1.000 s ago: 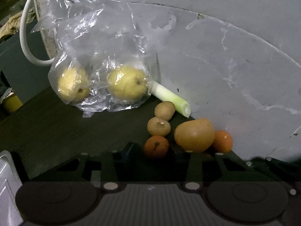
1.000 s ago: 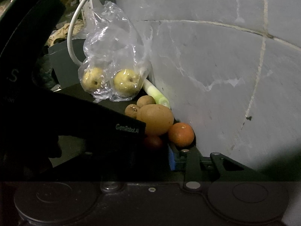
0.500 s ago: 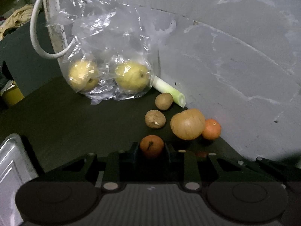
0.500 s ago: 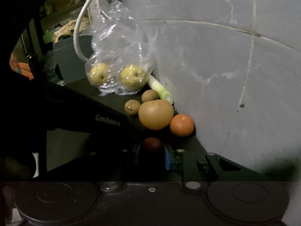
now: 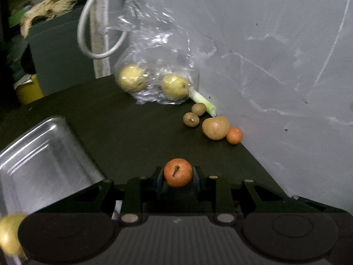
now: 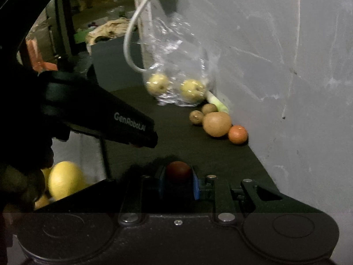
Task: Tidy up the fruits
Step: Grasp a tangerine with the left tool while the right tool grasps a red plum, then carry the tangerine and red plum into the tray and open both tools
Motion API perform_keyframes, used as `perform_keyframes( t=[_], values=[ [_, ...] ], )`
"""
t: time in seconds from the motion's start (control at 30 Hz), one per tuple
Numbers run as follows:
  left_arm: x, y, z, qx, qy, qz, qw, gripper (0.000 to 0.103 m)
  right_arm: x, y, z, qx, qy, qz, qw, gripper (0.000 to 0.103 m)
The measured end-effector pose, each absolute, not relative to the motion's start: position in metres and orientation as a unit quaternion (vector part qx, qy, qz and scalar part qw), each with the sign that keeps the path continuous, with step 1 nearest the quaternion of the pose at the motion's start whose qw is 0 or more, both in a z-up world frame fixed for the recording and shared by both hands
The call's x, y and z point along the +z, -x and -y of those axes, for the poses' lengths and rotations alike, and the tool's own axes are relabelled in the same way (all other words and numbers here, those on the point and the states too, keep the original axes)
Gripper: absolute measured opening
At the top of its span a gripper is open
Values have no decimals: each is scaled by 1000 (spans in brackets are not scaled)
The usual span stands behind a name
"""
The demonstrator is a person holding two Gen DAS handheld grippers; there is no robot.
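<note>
My left gripper (image 5: 177, 176) is shut on a small orange mandarin (image 5: 177, 172), held above the dark table. My right gripper (image 6: 178, 176) is shut on a small dark red fruit (image 6: 177, 171) that sits in shadow. By the wall lie a brown pear (image 5: 215, 127), another mandarin (image 5: 234, 135) and two kiwis (image 5: 191, 119). The same pear (image 6: 217, 124) and mandarin (image 6: 237, 134) show in the right wrist view. A clear bag (image 5: 154, 70) holds two yellow fruits. A metal tray (image 5: 42, 154) lies at the left.
A grey wall (image 5: 275, 55) bounds the table on the right. A leek stalk (image 5: 203, 102) lies behind the kiwis. A white cable (image 5: 88, 33) loops by a post. The left gripper's body (image 6: 99, 114) crosses the right wrist view, with yellow fruits (image 6: 64, 182) below it.
Both grippers have pulled back from the fruit pile, each carrying its fruit. The pile now looks smaller and farther, and the metal tray has come into the left wrist view.
</note>
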State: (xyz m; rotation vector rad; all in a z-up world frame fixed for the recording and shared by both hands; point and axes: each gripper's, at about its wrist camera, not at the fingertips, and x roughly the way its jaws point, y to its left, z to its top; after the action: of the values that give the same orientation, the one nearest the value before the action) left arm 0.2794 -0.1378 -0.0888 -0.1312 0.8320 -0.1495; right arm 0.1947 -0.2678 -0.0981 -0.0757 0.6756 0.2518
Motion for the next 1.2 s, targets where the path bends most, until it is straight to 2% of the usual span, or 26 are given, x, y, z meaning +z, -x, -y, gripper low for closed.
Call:
perform_keyframes(
  t=[0.27, 0.6, 0.93, 1.2],
  values=[
    [-73, -184, 91, -23, 113, -397, 911, 31, -85, -141, 237, 163, 61, -337, 925, 26],
    [-82, -107, 20, 43, 157, -401, 902, 31, -86, -82, 176, 222, 91, -352, 905, 26],
    [-100, -63, -17, 49, 211, -386, 897, 31, -74, -35, 128, 261, 135, -347, 891, 27],
    [-104, -64, -32, 49, 227, -376, 897, 31, -71, -34, 113, 257, 146, -342, 892, 27]
  ],
)
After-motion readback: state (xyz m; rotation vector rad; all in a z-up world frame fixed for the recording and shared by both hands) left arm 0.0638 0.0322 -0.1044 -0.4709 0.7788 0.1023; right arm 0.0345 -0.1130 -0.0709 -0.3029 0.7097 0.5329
